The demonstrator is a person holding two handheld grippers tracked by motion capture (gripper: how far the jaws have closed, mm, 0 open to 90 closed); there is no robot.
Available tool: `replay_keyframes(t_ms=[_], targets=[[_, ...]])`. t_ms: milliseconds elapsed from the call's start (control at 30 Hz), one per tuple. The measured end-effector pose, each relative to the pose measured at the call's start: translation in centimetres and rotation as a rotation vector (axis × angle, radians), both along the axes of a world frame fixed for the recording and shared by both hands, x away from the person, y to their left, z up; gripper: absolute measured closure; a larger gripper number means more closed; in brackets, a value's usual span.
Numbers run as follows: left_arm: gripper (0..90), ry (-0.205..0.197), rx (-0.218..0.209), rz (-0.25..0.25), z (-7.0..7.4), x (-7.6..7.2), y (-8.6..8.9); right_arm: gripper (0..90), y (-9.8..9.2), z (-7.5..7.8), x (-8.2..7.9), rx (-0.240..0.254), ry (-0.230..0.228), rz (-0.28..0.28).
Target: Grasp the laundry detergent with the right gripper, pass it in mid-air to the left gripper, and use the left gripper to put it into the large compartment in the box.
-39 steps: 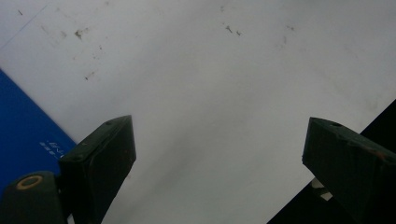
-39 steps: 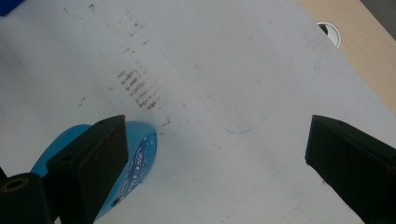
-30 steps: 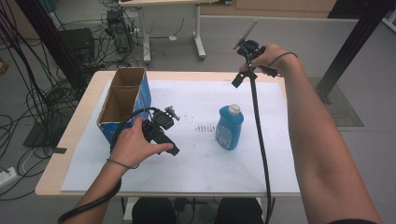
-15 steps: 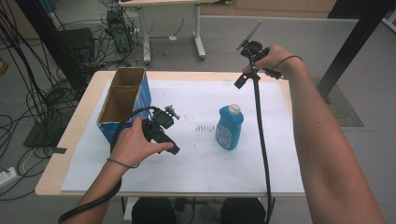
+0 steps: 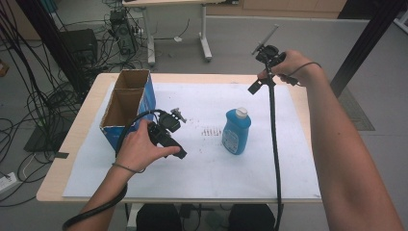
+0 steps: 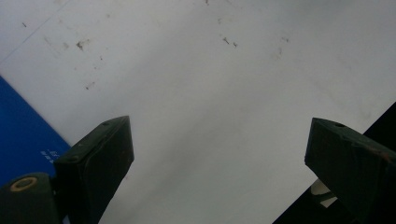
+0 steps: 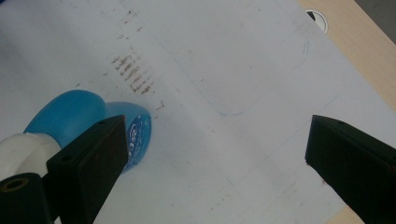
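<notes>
A blue bottle point(image 5: 235, 132) with a white cap stands upright on the white paper point(image 5: 207, 168) near the table's middle. My left gripper point(image 5: 168, 134) rests low on the paper beside the blue box, left of the bottle. In the left gripper view its jaws point(image 6: 219, 135) stand open over bare paper. My right gripper point(image 5: 257, 84) is held high above the table's far right, well apart from the bottle. In the right gripper view it point(image 7: 217, 130) is open with nothing between its jaws, and the bottle point(image 7: 70, 116) lies below, partly behind the left jaw.
An open blue cardboard box point(image 5: 127, 103) with two compartments stands at the table's left, just behind my left hand. Brown marks point(image 5: 210, 131) stain the paper left of the bottle. The right gripper's cable point(image 5: 275, 154) hangs down across the table's right side. Beyond the table, cables cover the floor.
My right hand has drifted a little to the right with its gripper still open. The left hand and the bottle have stayed put.
</notes>
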State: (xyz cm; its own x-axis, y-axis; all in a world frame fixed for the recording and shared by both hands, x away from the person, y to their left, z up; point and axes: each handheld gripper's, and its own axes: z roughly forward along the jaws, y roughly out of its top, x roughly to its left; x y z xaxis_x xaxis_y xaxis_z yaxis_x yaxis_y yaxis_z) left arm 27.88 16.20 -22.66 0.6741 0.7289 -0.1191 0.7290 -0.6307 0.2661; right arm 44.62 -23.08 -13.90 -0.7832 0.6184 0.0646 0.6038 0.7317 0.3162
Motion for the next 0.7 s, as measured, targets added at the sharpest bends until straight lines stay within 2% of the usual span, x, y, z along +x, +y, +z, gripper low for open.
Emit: replay_keyframes(t_ms=[700], targets=[[8.2,0.004,-0.002,-0.008,0.3,-0.2,-0.1,5.9,-3.1,-1.1,-2.4,-0.012,-0.001,-0.038]])
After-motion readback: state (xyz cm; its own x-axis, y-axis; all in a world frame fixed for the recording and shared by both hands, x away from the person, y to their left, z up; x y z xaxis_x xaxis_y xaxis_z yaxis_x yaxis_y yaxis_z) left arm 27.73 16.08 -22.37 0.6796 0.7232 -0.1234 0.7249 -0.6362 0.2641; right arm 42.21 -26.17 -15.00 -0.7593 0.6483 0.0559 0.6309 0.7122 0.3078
